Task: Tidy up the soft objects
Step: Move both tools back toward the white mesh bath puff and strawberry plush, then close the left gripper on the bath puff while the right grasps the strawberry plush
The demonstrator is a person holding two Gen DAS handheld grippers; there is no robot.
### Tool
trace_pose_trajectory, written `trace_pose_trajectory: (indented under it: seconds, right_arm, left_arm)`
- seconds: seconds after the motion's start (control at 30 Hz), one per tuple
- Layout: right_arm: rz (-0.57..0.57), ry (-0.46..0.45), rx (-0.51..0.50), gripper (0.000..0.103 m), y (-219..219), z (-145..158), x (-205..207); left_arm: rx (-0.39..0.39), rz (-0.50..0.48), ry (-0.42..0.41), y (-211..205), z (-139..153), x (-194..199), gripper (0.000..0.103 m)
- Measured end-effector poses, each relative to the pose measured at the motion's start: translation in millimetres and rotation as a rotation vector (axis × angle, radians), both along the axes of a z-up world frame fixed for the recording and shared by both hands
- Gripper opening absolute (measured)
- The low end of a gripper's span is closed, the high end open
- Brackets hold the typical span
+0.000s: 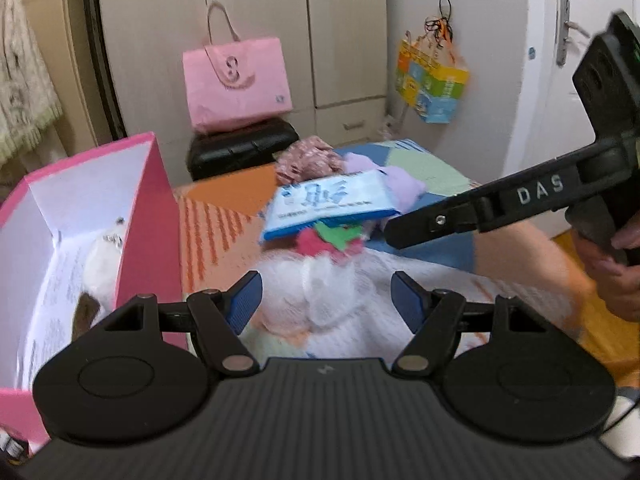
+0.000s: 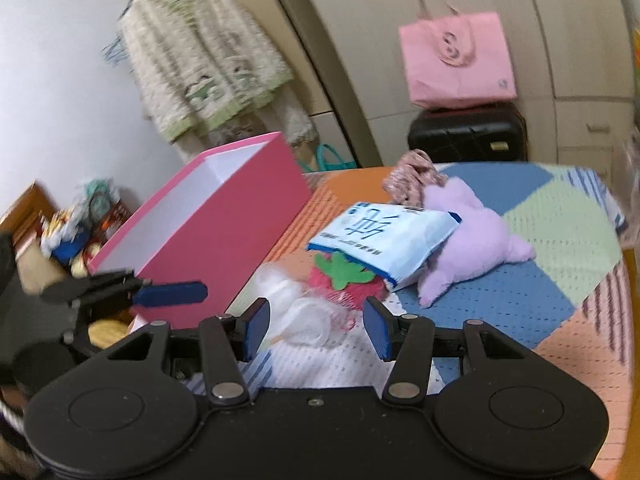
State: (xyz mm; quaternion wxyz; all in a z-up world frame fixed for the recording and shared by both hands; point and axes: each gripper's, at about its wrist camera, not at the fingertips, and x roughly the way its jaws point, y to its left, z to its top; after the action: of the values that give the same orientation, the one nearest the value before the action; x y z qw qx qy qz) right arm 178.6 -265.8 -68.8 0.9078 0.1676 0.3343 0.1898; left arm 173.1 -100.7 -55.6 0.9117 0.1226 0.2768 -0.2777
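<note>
A pink open box stands on the bed at the left, with a white plush inside. On the bed lie a white fluffy toy, a red strawberry plush with green leaves, a blue-white tissue pack, a lilac plush and a floral cloth. My left gripper is open just before the white toy. My right gripper is open and empty above it; it also shows in the left wrist view.
A patchwork bedspread covers the bed. Behind it a black case carries a pink bag. Wardrobe doors stand behind. A colourful bag hangs on the wall. Clutter lies left of the box.
</note>
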Motion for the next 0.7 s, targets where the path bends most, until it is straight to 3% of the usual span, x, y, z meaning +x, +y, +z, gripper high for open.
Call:
trace_pose_trajectory:
  seconds: [0.13,0.27,0.43,0.67,0.7]
  right_arm:
    - [-0.023,0.026,0.048,0.057,4,-13,20]
    - [-0.065,0.013,0.024,0.057,13,-19,29]
    - [-0.095,0.002,0.006,0.057,22,-24,38]
    - [-0.134,0.011,-0.039,0.058,33,-35,49]
    - [-0.138,0.013,-0.044,0.058,34,-37,50]
  left_arm:
    - [0.027,0.051,-0.055,-4,-14,11,0.07]
    - [-0.005,0.058,-0.022,-6,-23,22,0.07]
    - [-0.003,0.078,-0.049,-13,-34,26,0.072]
    - [-0.061,0.064,0.016,-12,-46,30,0.072]
    - [-0.068,0.061,0.031,-11,-48,30,0.068]
